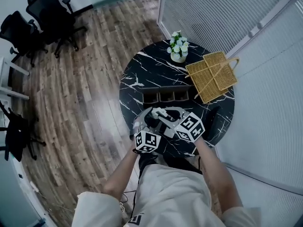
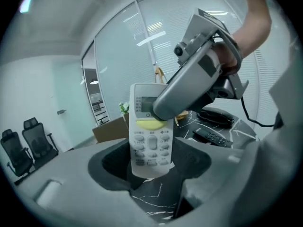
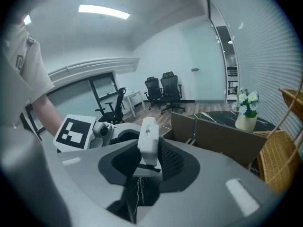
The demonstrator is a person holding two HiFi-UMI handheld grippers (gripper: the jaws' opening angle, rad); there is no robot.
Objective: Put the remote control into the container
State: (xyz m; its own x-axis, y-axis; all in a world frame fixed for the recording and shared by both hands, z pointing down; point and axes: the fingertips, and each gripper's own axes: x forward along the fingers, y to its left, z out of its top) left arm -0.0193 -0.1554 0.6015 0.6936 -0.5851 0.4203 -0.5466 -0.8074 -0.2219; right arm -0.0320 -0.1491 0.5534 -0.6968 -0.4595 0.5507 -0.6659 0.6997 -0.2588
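— Where was the thing itself just then?

— The white plastic remote control (image 2: pixel 150 141), with grey buttons and a yellow-green key, was held upright off the round black marble table (image 1: pixel 147 65), over its near side. Both tools were on it.

— Both? How?

— The left gripper (image 2: pixel 151 174) had its jaws spread wide across the remote's width. The lower end sat between them, with the button face toward that gripper's camera. The right gripper (image 3: pixel 148 167) pinched the upper part the thin way, jaws narrow, front and back between its pads.

— So which step was that?

— I'd call it a regrasp in the air: pick-up done, carrying not yet begun. The brown box-shaped container (image 1: pixel 166 90), divided into a row of open compartments, stood beyond the grippers toward the table's middle. It was near them but apart, and the remote was not in it.

— And next?

— By my reckoning one gripper had to let go, most likely the left, since the right's narrow hold would leave the lower end free to enter first. After that, it would carry the remote over a compartment, line the long body up with the slot, lower it and open the jaws.

— Anything to mind?

— A slim black remote (image 2: pixel 213 136) lay on the table off to the side, and a woven straw basket (image 1: pixel 213 77) sat past the container. I took the compartmented box as the goal, not the basket.
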